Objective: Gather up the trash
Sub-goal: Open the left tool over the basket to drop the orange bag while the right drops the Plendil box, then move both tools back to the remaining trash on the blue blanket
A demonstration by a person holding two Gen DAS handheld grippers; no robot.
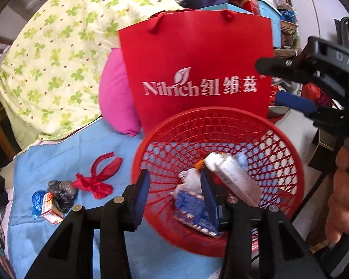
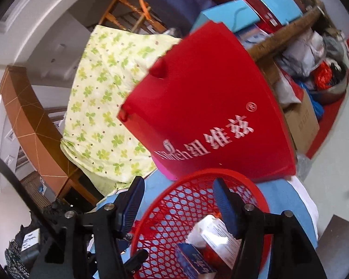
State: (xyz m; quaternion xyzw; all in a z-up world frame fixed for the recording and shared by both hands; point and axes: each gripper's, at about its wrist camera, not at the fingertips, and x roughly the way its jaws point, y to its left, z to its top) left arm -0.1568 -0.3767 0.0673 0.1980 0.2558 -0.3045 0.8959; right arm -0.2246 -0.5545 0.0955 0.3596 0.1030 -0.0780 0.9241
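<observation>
A: Between the two blue pads of the left gripper (image 1: 174, 197), what do you see in the left wrist view?

B: The rim of the round red plastic mesh basket (image 1: 279, 137) passes between them. The jaws stand partly apart and I see no pad pressing on it. One finger is outside the basket and one finger is over its inside.

A: And the trash?

B: Inside the basket, just ahead of the inner finger, lie a white and grey carton (image 1: 235, 176), a blue printed box (image 1: 193, 216) and a crumpled white piece (image 1: 190, 179). Left of the gripper, on the light blue cloth (image 1: 58, 151), are a small red and white box (image 1: 50, 212), a black crumpled bag (image 1: 62, 193) and a red ribbon bow (image 1: 97, 179). Behind the basket stands a red paper bag with white letters (image 1: 197, 69). Far right is the right gripper (image 1: 288, 86), held by a hand (image 1: 344, 200).

A: Now the right wrist view?

B: The right gripper (image 2: 178, 200) has its jaws wide, holding nothing. The left pad is outside the basket (image 2: 165, 214) and the right pad is above its inside. Below the right pad lie the white carton (image 2: 218, 237) and the blue box (image 2: 193, 262). Ahead is the red bag (image 2: 209, 116), tilted, and left of it a green-patterned quilt (image 2: 100, 107).
</observation>
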